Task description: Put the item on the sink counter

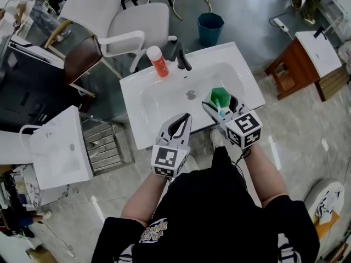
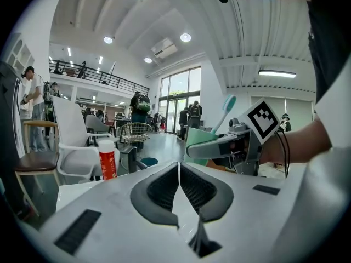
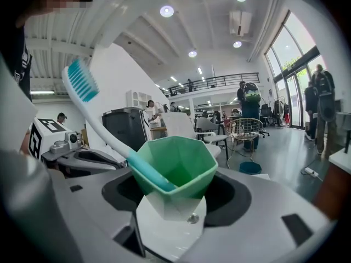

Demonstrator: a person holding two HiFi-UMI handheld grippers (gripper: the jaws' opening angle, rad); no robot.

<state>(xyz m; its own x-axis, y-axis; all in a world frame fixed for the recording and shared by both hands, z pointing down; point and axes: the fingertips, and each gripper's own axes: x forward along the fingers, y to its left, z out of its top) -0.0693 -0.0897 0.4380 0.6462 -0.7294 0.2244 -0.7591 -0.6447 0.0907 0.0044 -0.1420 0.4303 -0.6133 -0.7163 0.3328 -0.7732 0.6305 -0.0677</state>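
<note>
A green faceted cup (image 1: 220, 97) with a teal-and-white toothbrush (image 3: 96, 111) standing in it is held in my right gripper (image 1: 221, 105), whose jaws are shut on the cup's sides. It hangs tilted over the right side of the basin of the white sink counter (image 1: 134, 89). In the right gripper view the cup (image 3: 175, 171) fills the space between the jaws of the right gripper (image 3: 174, 195). My left gripper (image 1: 185, 119) is shut and empty at the counter's front edge. In its own view the left gripper (image 2: 179, 171) shows both pads pressed together.
An orange bottle (image 1: 158, 61) stands by the black faucet (image 1: 183, 59) at the counter's back. Behind are a white chair (image 1: 126, 18) and a teal bin (image 1: 210, 27). A wooden stool (image 1: 293, 64) stands right; another white basin unit (image 1: 57, 147) and a wire rack (image 1: 104, 144) stand left.
</note>
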